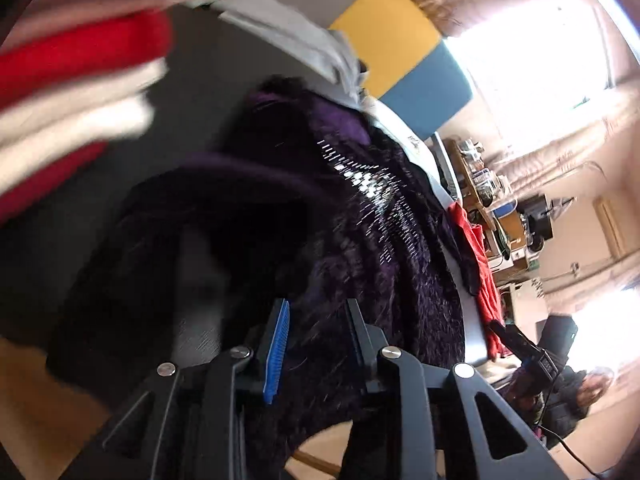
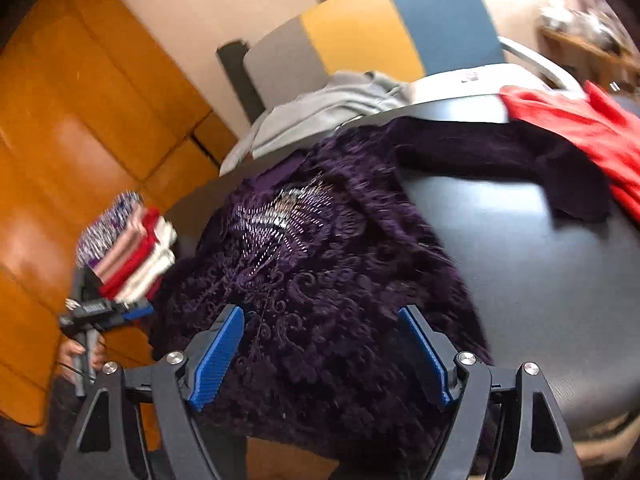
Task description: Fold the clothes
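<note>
The left gripper (image 1: 316, 312) has dark purple fabric bunched between its 2 fingers, and the blue pad (image 1: 276, 352) on its left finger lies against the cloth, so it appears clamped on the purple sweater (image 1: 360, 240). The right gripper (image 2: 320, 352) stands wide, its 2 blue pads (image 2: 216, 356) well apart; the sweater lies below and between them, and neither pad presses on it.

Ahead of the right gripper the sweater spreads over the dark round table (image 2: 560, 280), its sequin patch (image 2: 280, 216) face up and 1 sleeve (image 2: 500, 152) stretched away to the right. The near hem hangs over the table edge just under the fingers. Beyond the sleeve, to the far right, lies a red garment (image 2: 580, 128). Further ahead a grey garment (image 2: 320, 116) lies at the table's far edge, in front of a chair back (image 2: 380, 28) in grey, yellow and blue panels.

Left of the right gripper sits a stack of folded clothes (image 2: 132, 248) in red, white and pink bands. Just below the stack, the left gripper shows from the side, held by a hand (image 2: 80, 356).

In the left wrist view the same stack (image 1: 72, 92) is blurred at upper left.
</note>
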{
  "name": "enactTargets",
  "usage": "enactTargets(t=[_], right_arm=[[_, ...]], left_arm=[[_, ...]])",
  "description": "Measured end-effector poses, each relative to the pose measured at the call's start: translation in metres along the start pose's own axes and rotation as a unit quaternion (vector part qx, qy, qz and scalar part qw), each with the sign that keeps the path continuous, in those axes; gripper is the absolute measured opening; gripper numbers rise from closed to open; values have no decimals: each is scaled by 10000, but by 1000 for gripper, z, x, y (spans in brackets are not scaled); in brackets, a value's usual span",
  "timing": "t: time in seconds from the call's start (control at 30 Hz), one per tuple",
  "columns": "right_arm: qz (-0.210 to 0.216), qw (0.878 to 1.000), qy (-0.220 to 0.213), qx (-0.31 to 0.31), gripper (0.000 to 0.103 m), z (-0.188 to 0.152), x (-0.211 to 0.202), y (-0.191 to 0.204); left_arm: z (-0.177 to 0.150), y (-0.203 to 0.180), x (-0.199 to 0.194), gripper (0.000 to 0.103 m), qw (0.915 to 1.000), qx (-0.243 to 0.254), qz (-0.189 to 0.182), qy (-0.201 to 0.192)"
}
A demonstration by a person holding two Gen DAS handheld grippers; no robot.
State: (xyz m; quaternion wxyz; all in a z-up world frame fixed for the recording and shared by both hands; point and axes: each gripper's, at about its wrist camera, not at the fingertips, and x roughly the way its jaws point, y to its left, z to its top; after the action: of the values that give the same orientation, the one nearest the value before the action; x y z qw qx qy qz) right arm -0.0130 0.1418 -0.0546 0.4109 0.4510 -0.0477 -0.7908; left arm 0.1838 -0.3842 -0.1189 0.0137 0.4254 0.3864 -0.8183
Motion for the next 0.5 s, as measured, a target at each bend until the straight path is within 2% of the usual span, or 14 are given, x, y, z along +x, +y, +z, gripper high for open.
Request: enactTargets(t=[0.1, 0.2, 0.27, 0.37, 0.5], right_arm=[[-63, 9992, 196, -335, 80, 14, 40, 20], [-119, 9977, 261, -613, 80, 25, 73, 38], [-205, 9961, 269, -818, 80, 39, 92, 43], [-267, 9947, 123, -982, 80, 71, 116, 42], [-245, 9938, -55, -1083, 80, 120, 156, 38]], left_arm=[[20, -15, 15, 30, 9997, 189, 74, -152], [44, -23, 47, 31, 9982, 306, 484, -203], [58, -28, 57, 31, 9980, 299, 500, -257], [72, -41, 75, 33, 9983, 364, 344, -301], [85, -57, 121, 33, 9936, 793, 798, -116]])
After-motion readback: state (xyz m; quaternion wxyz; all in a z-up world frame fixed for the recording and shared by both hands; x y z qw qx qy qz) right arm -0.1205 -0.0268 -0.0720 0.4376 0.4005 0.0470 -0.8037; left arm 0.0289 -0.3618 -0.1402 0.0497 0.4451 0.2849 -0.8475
